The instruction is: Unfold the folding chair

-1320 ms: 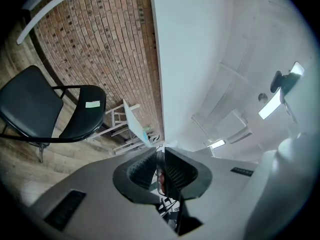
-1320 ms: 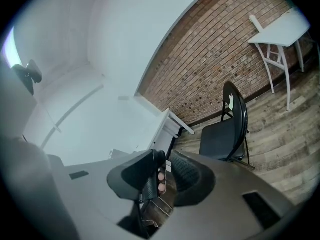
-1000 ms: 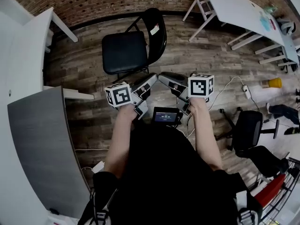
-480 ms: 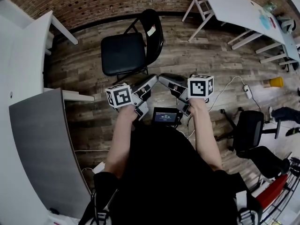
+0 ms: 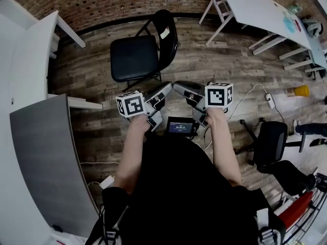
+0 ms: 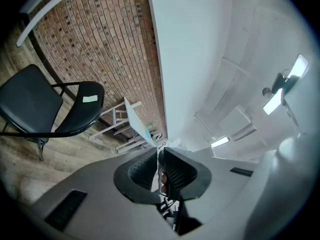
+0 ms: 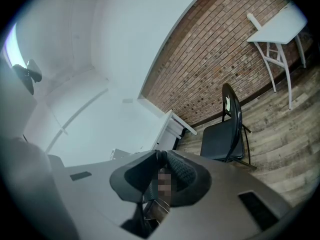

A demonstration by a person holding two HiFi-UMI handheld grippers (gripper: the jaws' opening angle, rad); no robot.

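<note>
Folding chair (image 5: pixel 135 57) is open, upright on the wood floor (image 5: pixel 230 60), seat facing up, at 11 o'clock from the gripper tips and well apart from both. Left gripper (image 5: pixel 167 84): jaws together, empty. Right gripper (image 5: pixel 177 86): jaws have just been closing, tips now meet, nothing between them. Tips sit near each other at 12 o'clock of the small screen (image 5: pixel 180 126).

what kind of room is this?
Probably an office or lab-style workspace rather than a home. It has a bare brick wall, a wood-plank floor, white work tables, a black office chair and a power cable lying loose on the floor.
</note>
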